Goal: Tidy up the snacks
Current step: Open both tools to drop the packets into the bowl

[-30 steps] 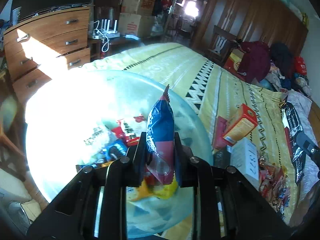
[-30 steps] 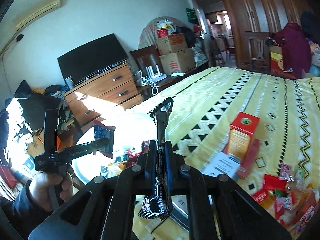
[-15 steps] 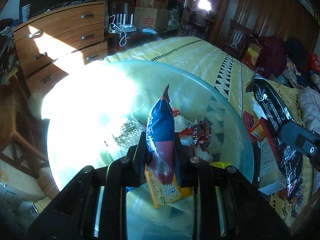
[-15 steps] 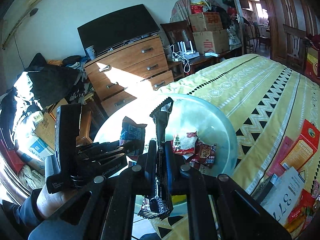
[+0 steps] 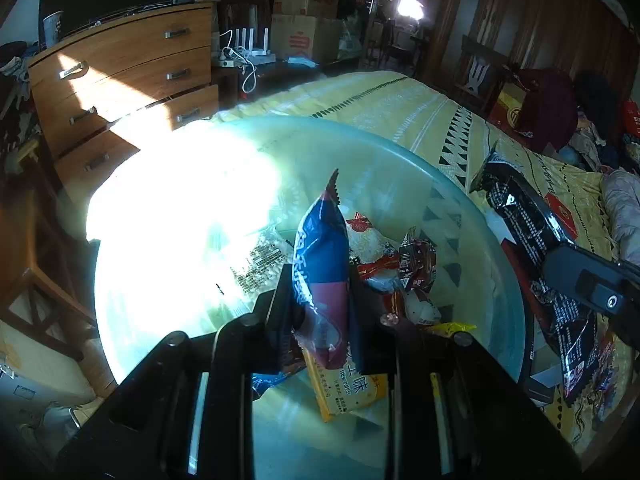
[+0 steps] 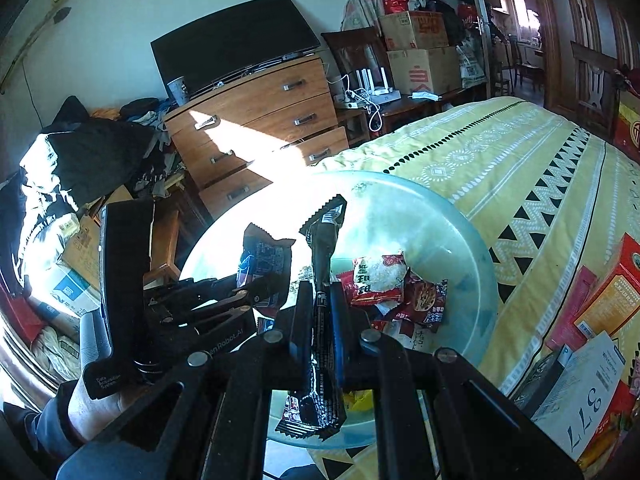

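At far left stands a wooden dresser (image 6: 256, 128) with a dark TV (image 6: 236, 56) on top, sun striking its drawers. Below it in the right wrist view, a hand (image 6: 96, 404) grips the left gripper (image 6: 272, 286), whose jaws are clamped on a blue-and-red packet (image 5: 322, 276); the packet stands upright between the fingers (image 5: 286, 296), its crimped top pointing up. It hangs over a pale green basin (image 5: 460, 196), which sits at the edge of the bed (image 6: 520, 160) and is half washed out by sunlight. In the basin lie several snacks: a red-and-white pack (image 6: 378, 278), a small red cookie pack (image 6: 426, 298) just beside it, and a yellow biscuit bag (image 5: 352, 390) under the left gripper.

The right gripper (image 6: 322, 320) is closed tight on a black wrapper (image 6: 324, 320), held upright with its lower end hanging below the jaws, also over the basin and just right of the blue packet. Farther right on the yellow patterned bedspread lie an orange box (image 6: 612, 296), a white box marked 377 (image 6: 584, 392) and more loose snacks, outside the basin.
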Tool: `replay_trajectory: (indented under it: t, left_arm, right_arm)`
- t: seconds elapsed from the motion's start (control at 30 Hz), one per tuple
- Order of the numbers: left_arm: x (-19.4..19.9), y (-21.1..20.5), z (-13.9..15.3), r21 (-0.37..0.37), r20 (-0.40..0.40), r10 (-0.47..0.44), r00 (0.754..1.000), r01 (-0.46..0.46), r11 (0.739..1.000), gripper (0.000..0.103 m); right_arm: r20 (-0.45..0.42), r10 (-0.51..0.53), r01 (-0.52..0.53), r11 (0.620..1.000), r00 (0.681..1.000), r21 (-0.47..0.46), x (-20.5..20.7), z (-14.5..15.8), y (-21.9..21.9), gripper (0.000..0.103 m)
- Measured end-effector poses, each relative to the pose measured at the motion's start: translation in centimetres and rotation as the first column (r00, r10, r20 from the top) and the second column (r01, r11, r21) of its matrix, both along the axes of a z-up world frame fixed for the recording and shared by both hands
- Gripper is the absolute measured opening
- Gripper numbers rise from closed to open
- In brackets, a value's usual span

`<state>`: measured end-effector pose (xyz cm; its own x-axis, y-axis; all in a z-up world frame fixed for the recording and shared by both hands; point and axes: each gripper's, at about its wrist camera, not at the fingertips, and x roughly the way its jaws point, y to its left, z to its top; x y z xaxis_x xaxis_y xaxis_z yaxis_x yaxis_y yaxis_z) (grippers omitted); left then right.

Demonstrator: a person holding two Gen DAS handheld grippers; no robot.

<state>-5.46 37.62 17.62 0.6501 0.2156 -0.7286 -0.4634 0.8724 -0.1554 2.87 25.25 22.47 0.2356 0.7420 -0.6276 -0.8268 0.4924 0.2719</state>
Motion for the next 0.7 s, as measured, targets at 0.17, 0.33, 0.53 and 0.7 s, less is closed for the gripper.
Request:
replay_trajectory:
  t: [0.17,0.33,0.53,0.7]
  left_arm:
    - [0.07,0.13,-0.25,0.0,-0.007,0.0,1.0,0.0,1.0,0.024]
    - [0.19,0.3,-0.43,0.004,-0.016,0.002,1.0,-0.002,1.0,0.024]
    - [0.34,0.2,-0.5,0.01,-0.022,-0.001,1.0,0.001,1.0,0.024]
    - [0.4,0.06,-0.55,0.014,-0.025,-0.001,1.0,0.002,1.0,0.024]
  right_arm:
    - [-0.004,-0.004,0.004,1.0,1.0,0.0,0.19,-0.17,0.02,0.011]
    - [-0.009,-0.005,0.005,1.0,1.0,0.0,0.34,-0.4,0.0,0.011]
    - [-0.013,-0.009,0.009,1.0,1.0,0.002,0.48,-0.66,-0.04,0.011]
    - [-0.014,-0.008,0.009,1.0,1.0,0.002,0.53,-0.73,-0.08,0.011]
